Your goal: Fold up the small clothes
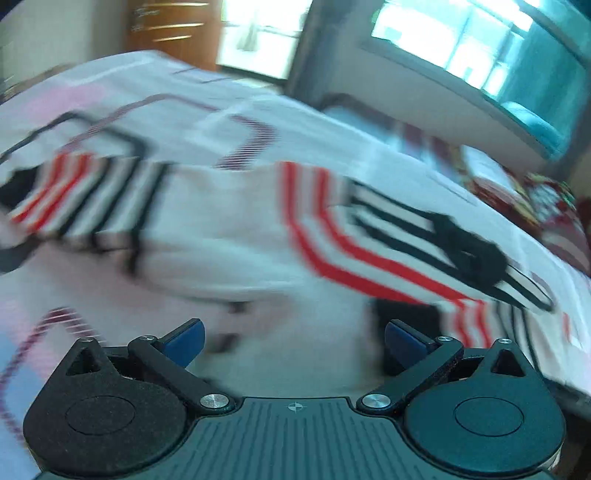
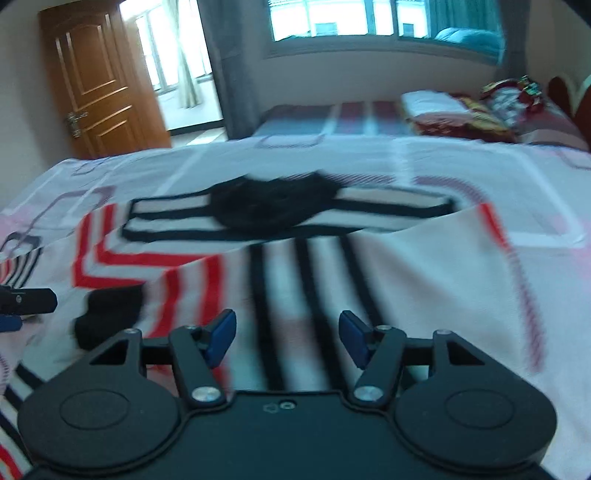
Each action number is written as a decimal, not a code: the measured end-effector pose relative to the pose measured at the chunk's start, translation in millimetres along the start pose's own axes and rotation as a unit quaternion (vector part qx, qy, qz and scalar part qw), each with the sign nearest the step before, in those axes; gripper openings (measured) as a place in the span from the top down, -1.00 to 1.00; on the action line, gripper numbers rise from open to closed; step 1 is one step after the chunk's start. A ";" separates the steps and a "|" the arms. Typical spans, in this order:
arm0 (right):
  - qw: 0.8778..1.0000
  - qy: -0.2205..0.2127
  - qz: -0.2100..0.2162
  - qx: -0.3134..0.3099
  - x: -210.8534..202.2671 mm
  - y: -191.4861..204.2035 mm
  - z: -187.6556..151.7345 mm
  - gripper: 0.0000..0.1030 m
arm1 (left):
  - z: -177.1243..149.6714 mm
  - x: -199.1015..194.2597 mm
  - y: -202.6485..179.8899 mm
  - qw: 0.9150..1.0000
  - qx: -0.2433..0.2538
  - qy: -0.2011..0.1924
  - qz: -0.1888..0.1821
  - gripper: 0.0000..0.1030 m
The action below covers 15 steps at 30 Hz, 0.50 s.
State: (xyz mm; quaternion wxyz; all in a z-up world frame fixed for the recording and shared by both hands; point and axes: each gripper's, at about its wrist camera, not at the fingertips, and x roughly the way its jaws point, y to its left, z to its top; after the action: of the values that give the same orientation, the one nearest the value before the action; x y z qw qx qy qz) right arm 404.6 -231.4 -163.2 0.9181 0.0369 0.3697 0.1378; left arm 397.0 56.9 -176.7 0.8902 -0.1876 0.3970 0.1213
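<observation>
A small white shirt (image 1: 236, 229) with red and black stripes and a black collar (image 1: 469, 251) lies spread on the bed. It also shows in the right wrist view (image 2: 332, 266), collar (image 2: 269, 206) at the far side. My left gripper (image 1: 293, 343) is open and empty, just above the shirt's near edge. My right gripper (image 2: 288, 338) is open and empty above the black stripes. The left gripper's tip (image 2: 26, 301) shows at the far left of the right wrist view. Both views are motion-blurred.
The bed sheet (image 2: 480, 166) is white with pink and purple line patterns. Folded red patterned bedding (image 2: 480, 114) lies at the bed's far right. A brown door (image 2: 99, 85) and a window (image 2: 369, 22) stand behind the bed.
</observation>
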 end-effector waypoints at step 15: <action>0.999 0.009 0.042 -0.033 4.8 107.0 4.5 -0.26 | 28.2 23.2 228.4 0.966 -0.257 0.010 -0.001 0.10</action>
State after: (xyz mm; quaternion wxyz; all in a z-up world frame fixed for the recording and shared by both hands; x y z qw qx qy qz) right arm 386.8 -127.3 -145.0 0.9089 0.0205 0.3713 0.1886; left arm 347.6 276.3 -231.2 0.8082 -0.4121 0.3608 0.2165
